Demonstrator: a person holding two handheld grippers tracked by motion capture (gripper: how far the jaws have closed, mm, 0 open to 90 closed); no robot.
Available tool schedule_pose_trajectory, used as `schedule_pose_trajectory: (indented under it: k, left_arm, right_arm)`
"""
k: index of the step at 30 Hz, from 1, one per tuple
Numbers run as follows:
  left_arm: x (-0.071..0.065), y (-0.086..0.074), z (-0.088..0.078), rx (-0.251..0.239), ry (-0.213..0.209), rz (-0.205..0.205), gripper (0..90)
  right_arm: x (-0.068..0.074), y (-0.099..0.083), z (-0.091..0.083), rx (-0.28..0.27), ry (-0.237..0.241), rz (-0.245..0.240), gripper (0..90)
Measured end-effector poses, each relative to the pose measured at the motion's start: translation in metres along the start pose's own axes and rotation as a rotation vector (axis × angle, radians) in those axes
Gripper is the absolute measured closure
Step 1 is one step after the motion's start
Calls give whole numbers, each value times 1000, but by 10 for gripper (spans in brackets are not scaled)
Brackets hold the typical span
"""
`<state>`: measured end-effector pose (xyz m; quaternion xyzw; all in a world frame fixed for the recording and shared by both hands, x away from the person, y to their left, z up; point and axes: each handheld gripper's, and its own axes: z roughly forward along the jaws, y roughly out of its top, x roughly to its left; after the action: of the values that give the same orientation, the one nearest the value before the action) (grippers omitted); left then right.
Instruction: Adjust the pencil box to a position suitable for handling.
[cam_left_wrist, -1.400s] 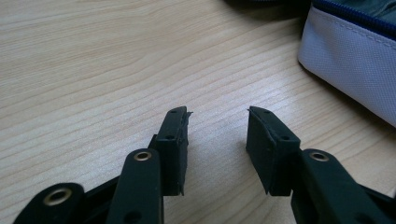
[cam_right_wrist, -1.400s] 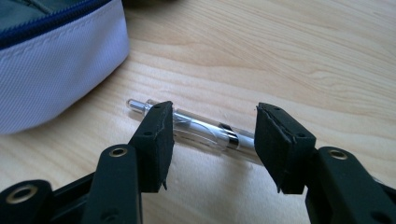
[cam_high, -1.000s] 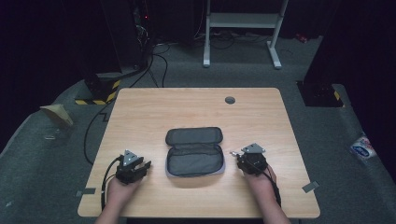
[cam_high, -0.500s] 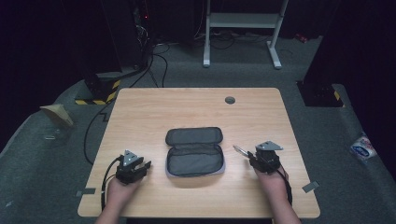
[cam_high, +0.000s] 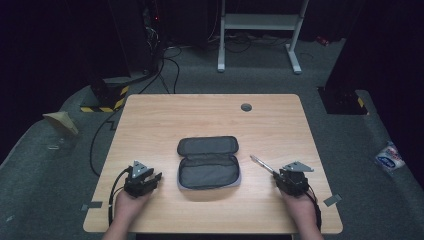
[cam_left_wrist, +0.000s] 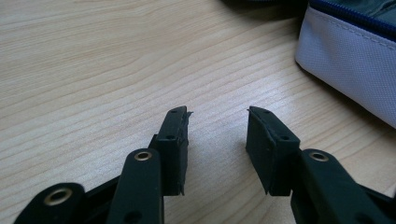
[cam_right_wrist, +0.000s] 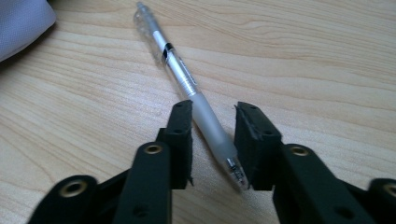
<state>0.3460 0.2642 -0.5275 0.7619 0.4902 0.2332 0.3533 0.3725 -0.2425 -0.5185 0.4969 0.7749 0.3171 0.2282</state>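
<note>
An open grey zip case (cam_high: 207, 162) lies in the middle of the wooden table (cam_high: 210, 115), its lid folded back. A clear pen (cam_high: 260, 162) lies on the wood just right of it. My right gripper (cam_high: 276, 174) points up-left along the pen. In the right gripper view the pen (cam_right_wrist: 177, 65) lies slantwise between the jaws of that gripper (cam_right_wrist: 212, 112), which have just been closing; a narrow gap still shows beside it. My left gripper (cam_high: 156, 176) rests left of the case, open and holding nothing (cam_left_wrist: 217, 121), with the case's pale wall (cam_left_wrist: 350, 70) ahead to its right.
A round cable hole (cam_high: 246, 107) sits near the table's far edge. A corner of the case (cam_right_wrist: 18, 23) shows at the upper left of the right gripper view. Bare wood surrounds both hands. Cables and a white stand are on the floor beyond.
My right gripper has slid to the right, away from the case, and the pen now shows on the wood in front of it. The left gripper has stayed still.
</note>
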Motion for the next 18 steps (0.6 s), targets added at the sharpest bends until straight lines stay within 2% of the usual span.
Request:
schedule_pose_trajectory:
  k: [7, 18]
  left_arm:
    - [0, 0, 0, 0, -3, 0, 586]
    - [0, 0, 0, 0, -6, 1, 586]
  right_arm:
    - [5, 0, -1, 6, 14, -20, 781]
    - [19, -5, -8, 16, 20, -9, 788]
